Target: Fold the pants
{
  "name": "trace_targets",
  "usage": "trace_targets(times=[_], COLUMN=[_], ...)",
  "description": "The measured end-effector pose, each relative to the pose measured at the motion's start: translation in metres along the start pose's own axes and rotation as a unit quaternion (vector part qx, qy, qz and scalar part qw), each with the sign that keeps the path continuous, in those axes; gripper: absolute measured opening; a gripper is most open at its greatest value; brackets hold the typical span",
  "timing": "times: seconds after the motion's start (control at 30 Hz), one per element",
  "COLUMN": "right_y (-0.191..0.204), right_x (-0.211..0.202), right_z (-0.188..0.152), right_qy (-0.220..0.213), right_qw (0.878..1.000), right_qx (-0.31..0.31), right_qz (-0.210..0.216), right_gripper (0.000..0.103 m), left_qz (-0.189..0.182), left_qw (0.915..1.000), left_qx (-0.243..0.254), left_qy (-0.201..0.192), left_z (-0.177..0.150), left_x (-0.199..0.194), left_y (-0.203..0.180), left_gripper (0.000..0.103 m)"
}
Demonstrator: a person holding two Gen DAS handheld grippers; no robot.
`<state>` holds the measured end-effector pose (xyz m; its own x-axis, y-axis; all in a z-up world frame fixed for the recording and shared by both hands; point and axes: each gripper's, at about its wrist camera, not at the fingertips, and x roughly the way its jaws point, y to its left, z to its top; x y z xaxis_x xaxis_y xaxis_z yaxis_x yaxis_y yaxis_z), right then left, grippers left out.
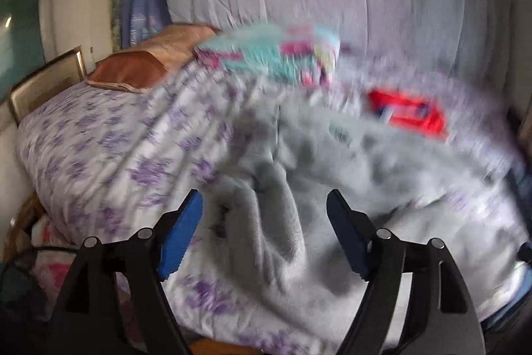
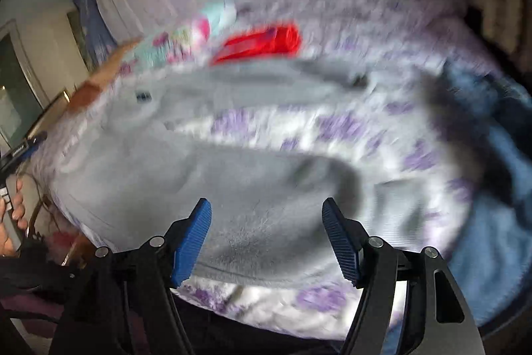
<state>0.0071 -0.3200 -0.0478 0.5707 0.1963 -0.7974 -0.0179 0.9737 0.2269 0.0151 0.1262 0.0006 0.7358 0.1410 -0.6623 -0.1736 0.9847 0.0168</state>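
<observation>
Grey fleece pants (image 1: 316, 162) lie rumpled on a bed with a white and purple floral cover (image 1: 99, 135). In the right wrist view the pants (image 2: 206, 182) spread in two long bands with floral cover between them. My left gripper (image 1: 266, 235) is open, its blue pads on either side of a raised fold of the grey fabric, not closed on it. My right gripper (image 2: 266, 238) is open above the near edge of the pants. Both views are blurred.
A folded turquoise and pink item (image 1: 272, 52) and a red item (image 1: 409, 112) lie at the far side of the bed. An orange pillow (image 1: 133, 69) lies at the head. A blue cloth (image 2: 492, 188) lies at the right. The other hand and gripper (image 2: 13, 188) show at the left edge.
</observation>
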Motion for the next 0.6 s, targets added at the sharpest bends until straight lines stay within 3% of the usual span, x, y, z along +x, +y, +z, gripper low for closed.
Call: trace_targets(times=[0.07,0.1,0.17,0.23,0.3,0.37,0.43,0.6], right_y=[-0.015,-0.011,0.001,0.015,0.031,0.056,0.079,0.129], right_x=[0.028,0.023,0.012,-0.007,-0.027,-0.034,-0.026,0.044], right_z=[-0.009,-0.012,-0.008,0.006,0.031,0.068,0.106,0.198], right_qy=[0.041,0.022,0.02,-0.013,-0.048,-0.076,-0.093,-0.067], right_qw=[0.999,1.0,0.999,0.998,0.994,0.987,0.981,0.969], right_qx=[0.02,-0.001,-0.03,-0.053,-0.09,-0.133,-0.159,-0.223], right_qz=[0.004,-0.001,-0.018,0.014,0.028,0.044,0.065,0.079], right_gripper=[0.068,0.068,0.069,0.069,0.069,0.074,0.082,0.082], left_qz=[0.013,-0.014,-0.025,-0.042,-0.047,-0.033,-0.01,-0.025], left_qw=[0.9952,0.9899,0.993,0.9933,0.997,0.9992,1.0,0.995], left_qx=[0.006,-0.016,-0.029,-0.026,-0.017,-0.001,-0.001,-0.037], left_qy=[0.097,0.14,0.111,0.104,0.059,0.022,0.0,0.089], left_z=[-0.018,-0.031,-0.032,-0.015,0.012,0.037,0.068,0.123], left_x=[0.058,0.081,0.073,0.055,0.034,0.025,0.034,0.124], left_y=[0.0,0.01,0.022,0.025,0.025,0.024,0.027,0.04], left_gripper=[0.069,0.069,0.074,0.071,0.073,0.09,0.093,0.093])
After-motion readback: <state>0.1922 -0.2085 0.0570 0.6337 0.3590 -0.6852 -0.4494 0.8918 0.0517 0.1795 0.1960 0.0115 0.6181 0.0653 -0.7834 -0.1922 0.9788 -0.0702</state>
